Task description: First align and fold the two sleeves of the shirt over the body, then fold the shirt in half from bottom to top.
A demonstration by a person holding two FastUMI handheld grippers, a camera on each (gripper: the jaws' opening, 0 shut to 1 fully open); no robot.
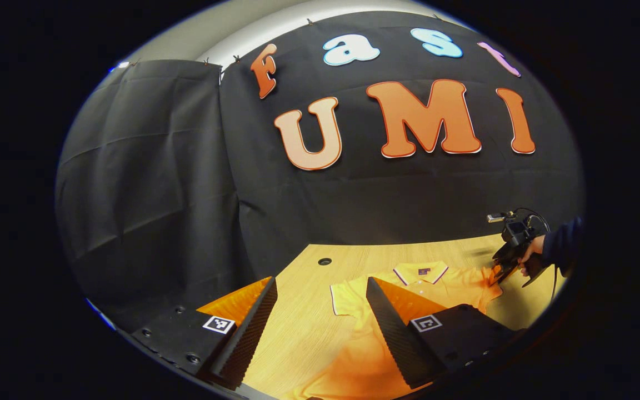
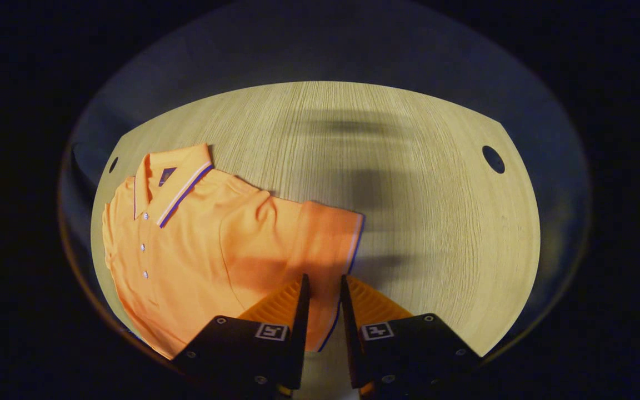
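- Orange shirt lies flat on the wooden table; its lower part is cut off.
- Right gripper: narrow gap around the sleeve hem; contact unclear.
- Left gripper: wide open, holding nothing.

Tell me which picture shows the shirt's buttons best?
The right gripper view: the shirt lies spread below it, with the buttons in a clear row. In the left gripper view the shirt sits farther off, its buttons too small to see.
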